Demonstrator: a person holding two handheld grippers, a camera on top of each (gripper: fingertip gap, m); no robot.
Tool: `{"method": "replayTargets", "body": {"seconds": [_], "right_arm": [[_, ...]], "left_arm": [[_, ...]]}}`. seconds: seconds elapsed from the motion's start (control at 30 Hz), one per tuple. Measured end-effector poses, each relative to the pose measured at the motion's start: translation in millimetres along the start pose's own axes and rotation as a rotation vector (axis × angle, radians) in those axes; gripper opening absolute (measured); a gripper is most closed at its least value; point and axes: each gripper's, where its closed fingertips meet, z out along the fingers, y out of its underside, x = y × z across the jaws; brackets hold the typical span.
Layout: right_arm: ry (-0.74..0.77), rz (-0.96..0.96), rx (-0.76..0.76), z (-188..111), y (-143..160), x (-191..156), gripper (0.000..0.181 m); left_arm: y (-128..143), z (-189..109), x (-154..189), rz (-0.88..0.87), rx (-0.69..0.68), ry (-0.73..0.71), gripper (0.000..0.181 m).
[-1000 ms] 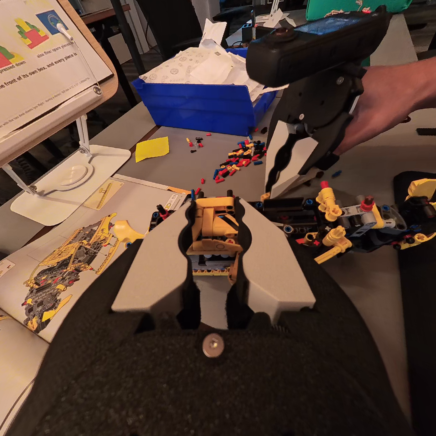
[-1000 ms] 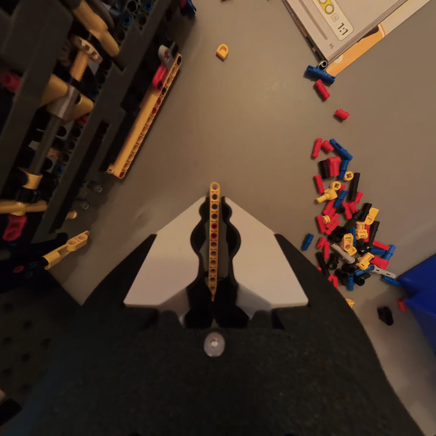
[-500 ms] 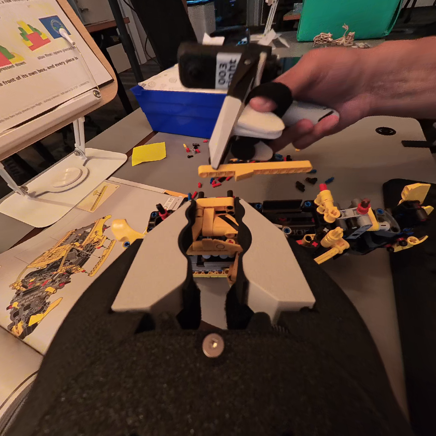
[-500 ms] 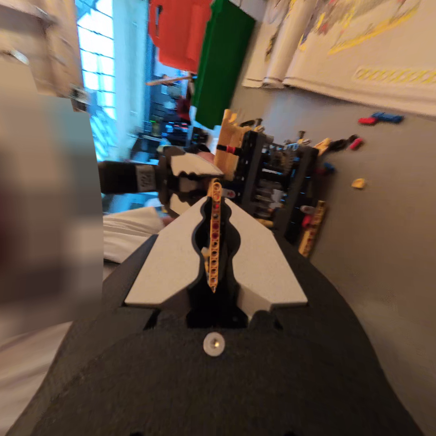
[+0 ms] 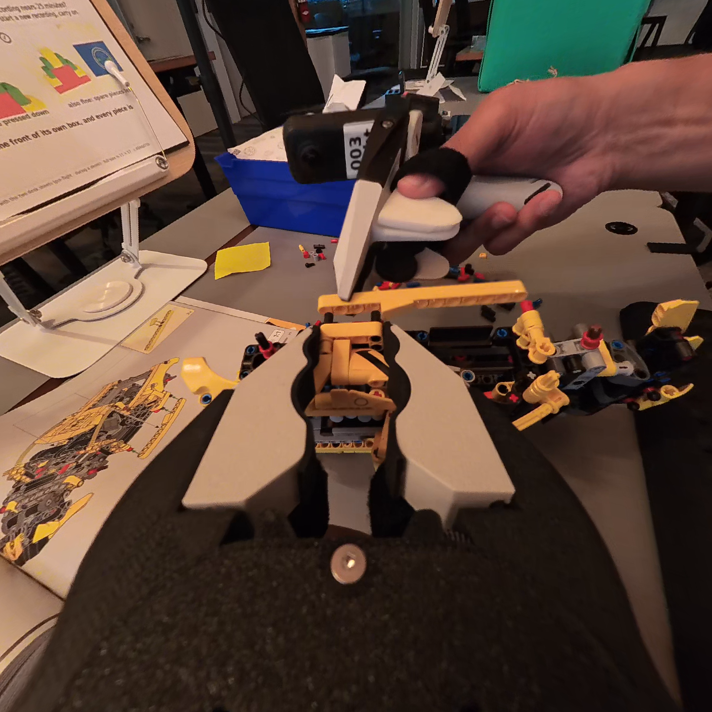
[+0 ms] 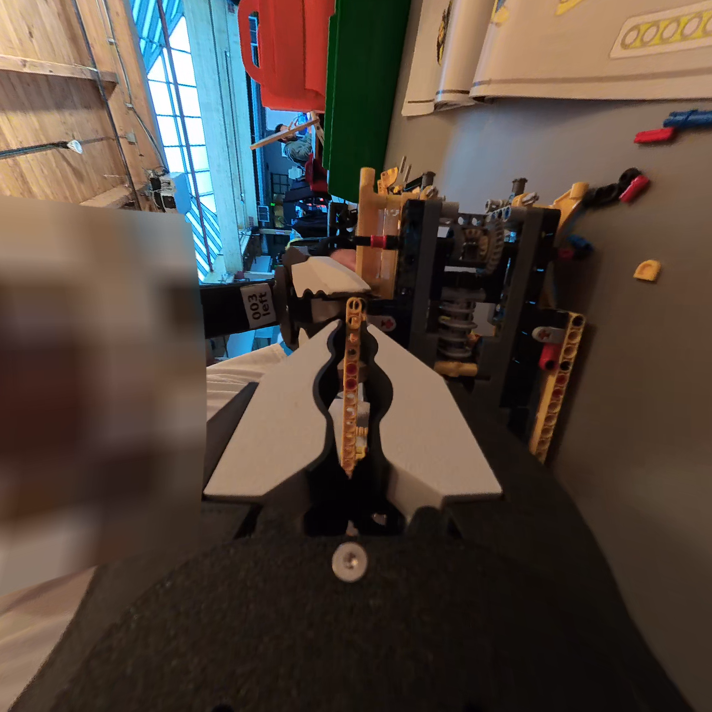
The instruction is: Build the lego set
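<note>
The yellow cab end of the partly built vehicle model is clamped between the closed-in fingers of the left gripper, the rest of the model lying on the grey table to the cab's right. Just above the cab, the long yellow beam is pinched edge-on in the shut right gripper. Judged from this, the beam's holes should be lined up over the two black pins atop the cab and pressed down squarely while the cab is braced.

Yellow beam level just above model
</note>
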Motion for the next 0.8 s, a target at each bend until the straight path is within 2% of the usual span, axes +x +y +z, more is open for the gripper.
{"method": "replayTargets", "body": {"seconds": [0.37,0.43,0.8], "right_arm": [[0.064,-0.012,-0.002,-1.6,0.6,2.2,0.005],[0.113,-0.038,-0.004,-2.4,-0.3,6.4,0.005],[0.112,-0.031,-0.047,-2.8,0.3,5.3,0.005]], "left_arm": [[0.0,1.1,0.0,0.015,-0.013,-0.003,0.033],[0.1,1.1,0.1,0.021,-0.014,-0.004,0.033],[-0.3,3.3,-0.3,0.014,-0.025,-0.001,0.032]]}}
